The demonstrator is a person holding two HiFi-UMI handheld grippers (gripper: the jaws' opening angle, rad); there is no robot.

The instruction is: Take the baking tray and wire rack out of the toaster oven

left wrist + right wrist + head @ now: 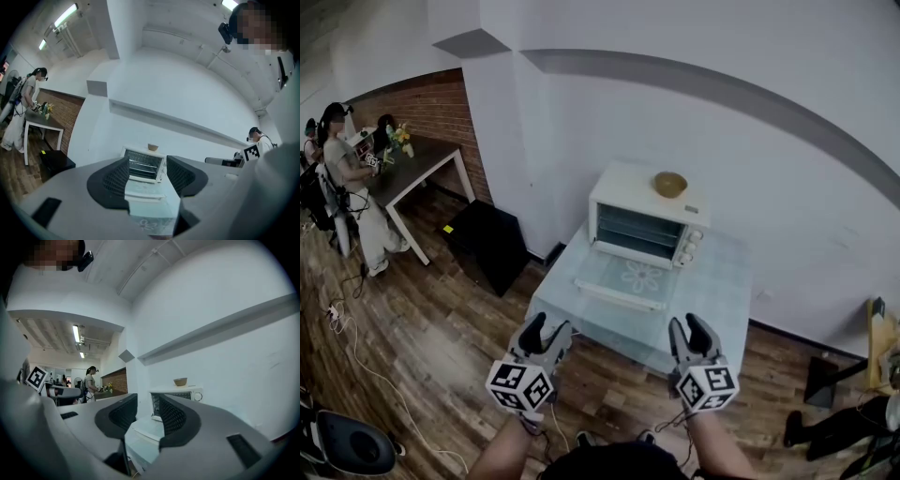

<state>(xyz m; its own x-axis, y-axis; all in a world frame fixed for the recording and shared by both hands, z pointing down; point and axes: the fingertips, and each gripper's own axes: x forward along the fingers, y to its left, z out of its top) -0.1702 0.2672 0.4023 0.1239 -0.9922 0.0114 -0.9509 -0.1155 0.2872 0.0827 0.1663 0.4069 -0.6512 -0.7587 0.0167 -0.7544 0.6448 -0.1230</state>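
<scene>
A white toaster oven (645, 216) stands at the back of a pale glass table (712, 291), its door (628, 278) folded down flat toward me. Horizontal shelves (637, 230) show in its cavity; I cannot tell the tray from the wire rack. A tan bowl (669, 184) sits on top. My left gripper (549, 326) and right gripper (687, 323) hover side by side before the table's near edge, well short of the oven, both open and empty. The oven (143, 165) shows between the left jaws, and the oven (187, 392) beyond the right jaws.
A black cabinet (492, 244) stands on the wooden floor left of the table. Further left a person (352, 178) stands at a dark table (417, 169) with flowers. Cables (356, 347) lie on the floor at left. A white wall is right behind the oven.
</scene>
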